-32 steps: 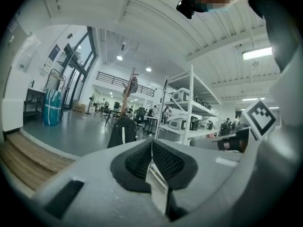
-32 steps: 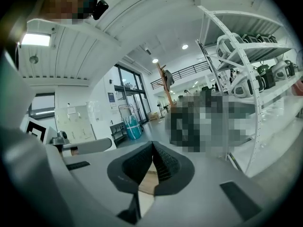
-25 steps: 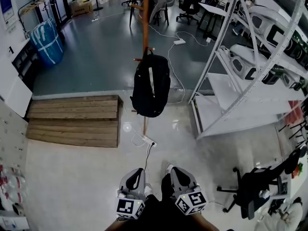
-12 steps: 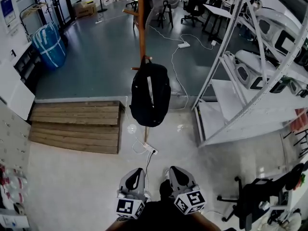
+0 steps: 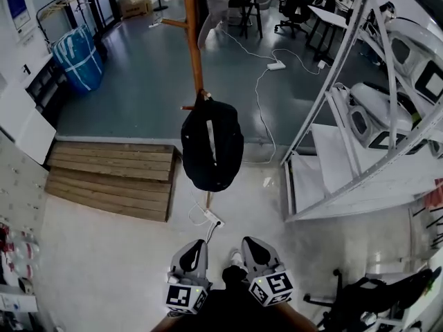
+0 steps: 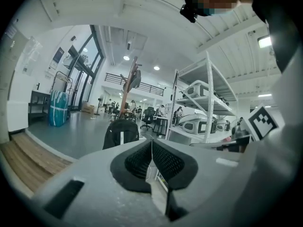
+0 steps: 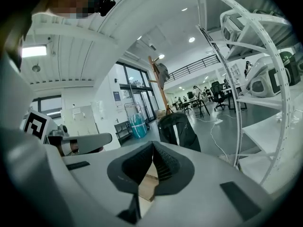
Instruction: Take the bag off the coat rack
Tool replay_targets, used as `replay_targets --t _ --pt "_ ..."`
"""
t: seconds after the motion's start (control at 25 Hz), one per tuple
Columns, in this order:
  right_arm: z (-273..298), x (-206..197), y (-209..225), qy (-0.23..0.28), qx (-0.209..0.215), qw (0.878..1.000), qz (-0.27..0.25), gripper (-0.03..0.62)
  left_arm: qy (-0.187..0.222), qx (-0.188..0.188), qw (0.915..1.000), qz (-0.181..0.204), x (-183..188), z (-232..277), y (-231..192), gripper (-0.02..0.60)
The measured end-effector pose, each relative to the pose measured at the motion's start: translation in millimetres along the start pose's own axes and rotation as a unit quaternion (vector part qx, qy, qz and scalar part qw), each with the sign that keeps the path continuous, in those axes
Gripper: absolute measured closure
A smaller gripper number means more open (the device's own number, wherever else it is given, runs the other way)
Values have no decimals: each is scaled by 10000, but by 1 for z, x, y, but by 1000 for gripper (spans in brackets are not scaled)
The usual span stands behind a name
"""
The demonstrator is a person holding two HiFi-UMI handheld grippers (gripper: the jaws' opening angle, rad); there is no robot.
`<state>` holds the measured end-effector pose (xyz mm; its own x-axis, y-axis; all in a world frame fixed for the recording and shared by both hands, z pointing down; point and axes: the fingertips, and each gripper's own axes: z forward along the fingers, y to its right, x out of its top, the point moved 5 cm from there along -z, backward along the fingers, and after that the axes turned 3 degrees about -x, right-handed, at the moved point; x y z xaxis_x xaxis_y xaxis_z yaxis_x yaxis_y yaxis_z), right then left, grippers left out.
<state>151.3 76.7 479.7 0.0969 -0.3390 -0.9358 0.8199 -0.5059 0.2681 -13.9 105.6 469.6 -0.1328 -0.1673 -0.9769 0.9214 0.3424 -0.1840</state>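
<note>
A black backpack (image 5: pixel 211 144) hangs from a peg of the tall wooden coat rack (image 5: pixel 194 47), a few steps ahead of me. Both grippers sit low at the bottom of the head view, well short of the bag. My left gripper (image 5: pixel 192 252) is shut with nothing between its jaws, and so is my right gripper (image 5: pixel 250 249). In the left gripper view the backpack (image 6: pixel 121 134) shows beyond the shut left gripper (image 6: pixel 151 148), under the rack (image 6: pixel 127 91). In the right gripper view the backpack (image 7: pixel 179 129) stands past the shut right gripper (image 7: pixel 152 150).
A wooden ramp (image 5: pixel 114 178) lies left of the rack. White metal shelving (image 5: pixel 346 116) rises on the right. A power strip (image 5: pixel 213 218) and cables lie on the floor by the rack's foot. A blue wrapped bundle (image 5: pixel 77 57) stands far left, a black office chair (image 5: pixel 360 303) at bottom right.
The backpack and rack have drifted left and slightly lower in the head view, and the shelving looms larger. Both grippers stay shut and low.
</note>
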Motion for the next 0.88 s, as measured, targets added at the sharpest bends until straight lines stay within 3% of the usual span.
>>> replay_targets --t 0.44,0.72,0.88 --pt "27 21 53 -65 480 9988 -44 582 -84 510 9985 185 5 37 15 561" --pt "52 16 61 -187 554 9983 27 582 -104 784 9965 255 10 56 -2 561" --pt "71 19 64 -237 582 9980 -34 582 -19 731 9972 173 12 76 -15 561"
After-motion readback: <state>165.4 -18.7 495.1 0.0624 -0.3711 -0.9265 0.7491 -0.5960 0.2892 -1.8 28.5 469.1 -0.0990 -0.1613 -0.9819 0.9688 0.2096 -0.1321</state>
